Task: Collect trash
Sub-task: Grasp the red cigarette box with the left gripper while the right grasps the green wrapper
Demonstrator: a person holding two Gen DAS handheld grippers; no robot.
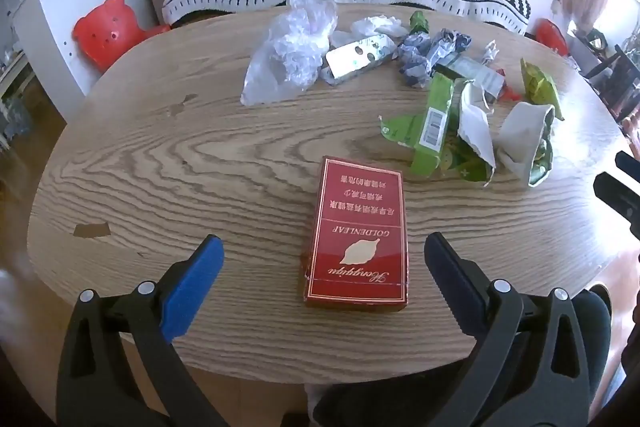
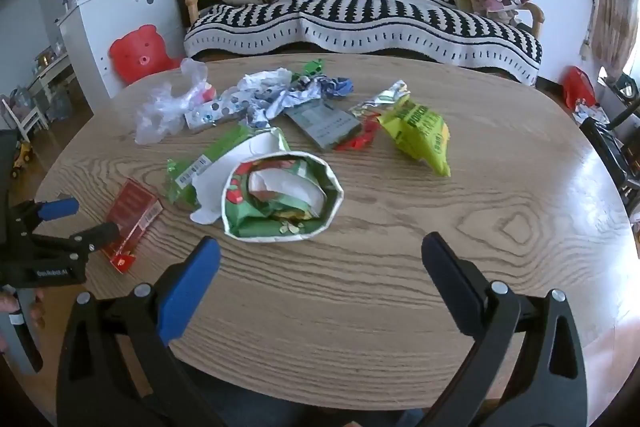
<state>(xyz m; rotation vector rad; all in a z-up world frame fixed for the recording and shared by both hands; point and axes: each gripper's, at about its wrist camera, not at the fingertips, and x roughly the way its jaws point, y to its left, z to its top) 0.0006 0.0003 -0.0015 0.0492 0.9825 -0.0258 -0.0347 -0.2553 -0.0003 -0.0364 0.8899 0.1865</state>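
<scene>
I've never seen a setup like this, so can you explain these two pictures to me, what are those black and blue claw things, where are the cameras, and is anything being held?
No robot here: a person holds a pair of hand-held tongs in each hand, and each carries a wide-angle camera looking forward along its fingers. One picture is from the left tongs, the other from the right tongs.

Both look down on a wooden table strewn with rubbish: a red cigarette pack, a clear plastic bag, a torn green carton, a yellow-green snack bag and crumpled wrappers. Behind stands a striped sofa.

Both tongs are wide open and hold nothing. The red pack lies between the left fingers, untouched.
</scene>
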